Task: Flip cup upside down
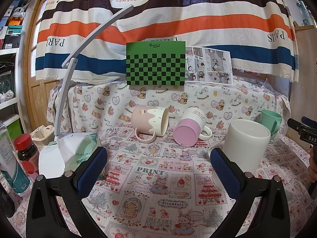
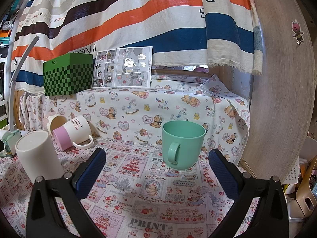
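our left gripper (image 1: pixel 158 164) and right gripper (image 2: pixel 157 163) gape wide, holding nothing. the green cup (image 2: pixel 182 144) stands upright near the table's (image 2: pixel 138 208) back right corner, between our right fingers.

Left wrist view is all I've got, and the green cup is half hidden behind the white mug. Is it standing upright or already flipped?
Observer: It is upright. In the right wrist view the green cup stands mouth up on the printed cloth.
Operator: Where's its handle pointing?
Observer: The handle faces the right gripper, a little left of the cup's middle.
Operator: Is that gripper holding anything?
Observer: No. Its jaws are wide open and nothing is gripped between them.
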A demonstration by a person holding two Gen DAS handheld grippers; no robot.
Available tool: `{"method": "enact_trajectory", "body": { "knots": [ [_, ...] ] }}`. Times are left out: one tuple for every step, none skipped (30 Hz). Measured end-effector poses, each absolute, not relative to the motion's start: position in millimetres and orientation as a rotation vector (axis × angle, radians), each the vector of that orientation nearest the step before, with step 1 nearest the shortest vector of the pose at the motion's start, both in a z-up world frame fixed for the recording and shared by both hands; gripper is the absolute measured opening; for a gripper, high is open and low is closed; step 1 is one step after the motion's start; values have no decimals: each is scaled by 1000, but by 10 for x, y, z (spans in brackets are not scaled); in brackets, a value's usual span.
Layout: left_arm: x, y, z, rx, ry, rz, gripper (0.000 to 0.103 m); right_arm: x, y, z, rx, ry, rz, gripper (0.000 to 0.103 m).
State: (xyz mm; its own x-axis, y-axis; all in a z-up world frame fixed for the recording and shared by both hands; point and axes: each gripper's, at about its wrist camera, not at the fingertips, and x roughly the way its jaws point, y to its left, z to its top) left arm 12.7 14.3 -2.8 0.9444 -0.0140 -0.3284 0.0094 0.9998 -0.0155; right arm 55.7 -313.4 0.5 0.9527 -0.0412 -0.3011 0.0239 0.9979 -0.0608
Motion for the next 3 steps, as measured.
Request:
{"method": "enact_trajectory", "body": {
  "knots": [
    [123, 140, -30, -14, 335, -12, 103, 559, -3135, 5, -57, 307, -33, 103],
    [123, 140, -30, -14, 335, -12, 103, 557, -3134, 5, -57, 307, -33, 103],
    [124, 141, -29, -14, 335, -12, 103, 557, -3134, 5, -56, 307, -33, 103]
  ]
}}
